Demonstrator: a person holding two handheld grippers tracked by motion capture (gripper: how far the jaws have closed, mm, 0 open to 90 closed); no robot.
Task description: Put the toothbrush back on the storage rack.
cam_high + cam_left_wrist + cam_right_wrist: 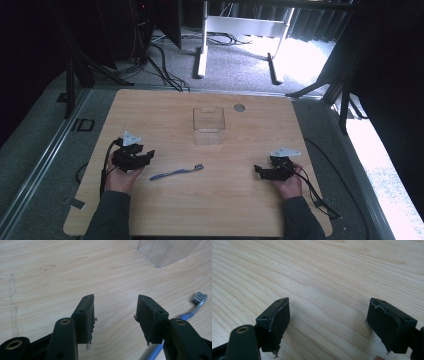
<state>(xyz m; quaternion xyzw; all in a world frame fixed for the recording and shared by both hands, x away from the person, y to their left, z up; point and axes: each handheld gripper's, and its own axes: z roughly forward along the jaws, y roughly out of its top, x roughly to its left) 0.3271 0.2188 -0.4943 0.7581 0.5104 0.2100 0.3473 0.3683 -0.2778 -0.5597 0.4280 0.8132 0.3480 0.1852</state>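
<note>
Clear plastic container: upright on bench, nothing visible inside. Blue toothbrush lies near it. Left tool, right tool: both wide open, holding nothing.

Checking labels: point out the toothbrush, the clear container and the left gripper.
toothbrush (176, 173), high view, middle of the blue handle.
clear container (208, 131), high view, front wall.
left gripper (115, 315), left gripper view, midway between its open fingertips.

Bare wooden table lies open between the two hands. Mid-table stands a clear plastic container, with a blue toothbrush lying just right of the left gripper. The right gripper faces unobstructed wood.
</note>
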